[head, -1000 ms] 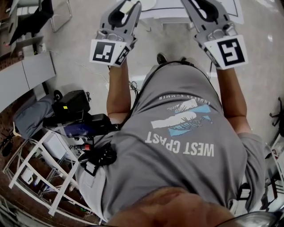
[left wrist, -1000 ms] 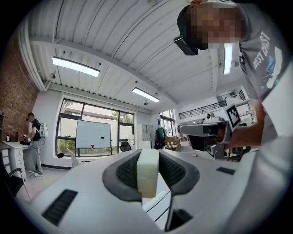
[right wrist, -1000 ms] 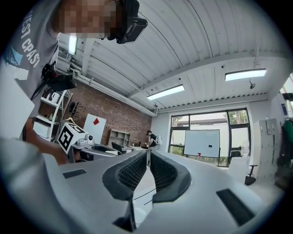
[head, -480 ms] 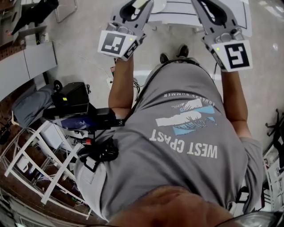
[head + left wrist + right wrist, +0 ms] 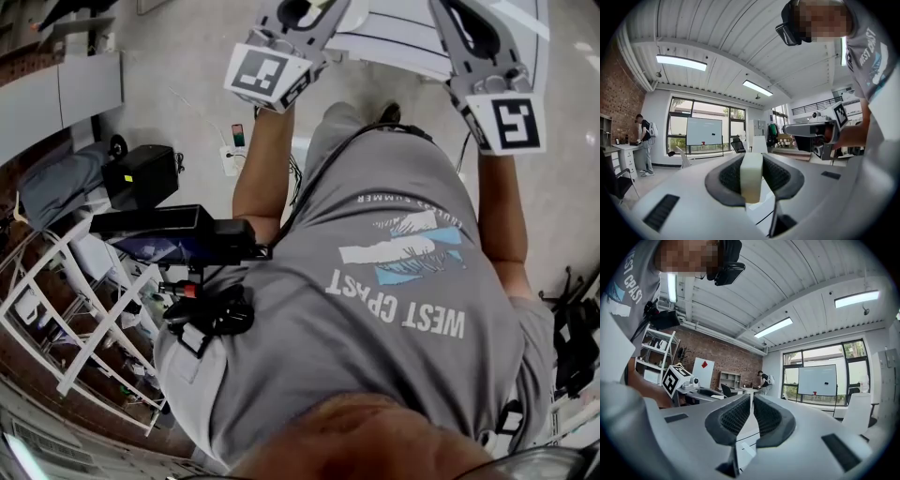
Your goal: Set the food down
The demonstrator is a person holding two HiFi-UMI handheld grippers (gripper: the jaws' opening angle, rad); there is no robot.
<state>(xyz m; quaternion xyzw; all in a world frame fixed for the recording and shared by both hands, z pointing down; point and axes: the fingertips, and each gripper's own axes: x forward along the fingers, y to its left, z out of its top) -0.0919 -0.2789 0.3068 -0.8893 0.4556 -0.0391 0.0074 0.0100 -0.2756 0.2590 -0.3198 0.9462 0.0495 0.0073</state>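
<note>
- Both forearms (image 5: 255, 178) reach forward side by side, holding the claws level.
- The left claw (image 5: 752, 154) pinches the food (image 5: 751, 180), a pale cream, smooth rectangular block standing upright between its pads (image 5: 780, 176).
- The right claw (image 5: 751, 397) is pressed together at the tips, with nothing between.
- The claw bodies are smooth grey plastic; the pads are black, finely ribbed and curved.
- Each claw carries a cube (image 5: 267, 73) with black-and-white markers at its rear.
- A flat white counter (image 5: 398, 42) lies below and ahead of both claws.
</note>
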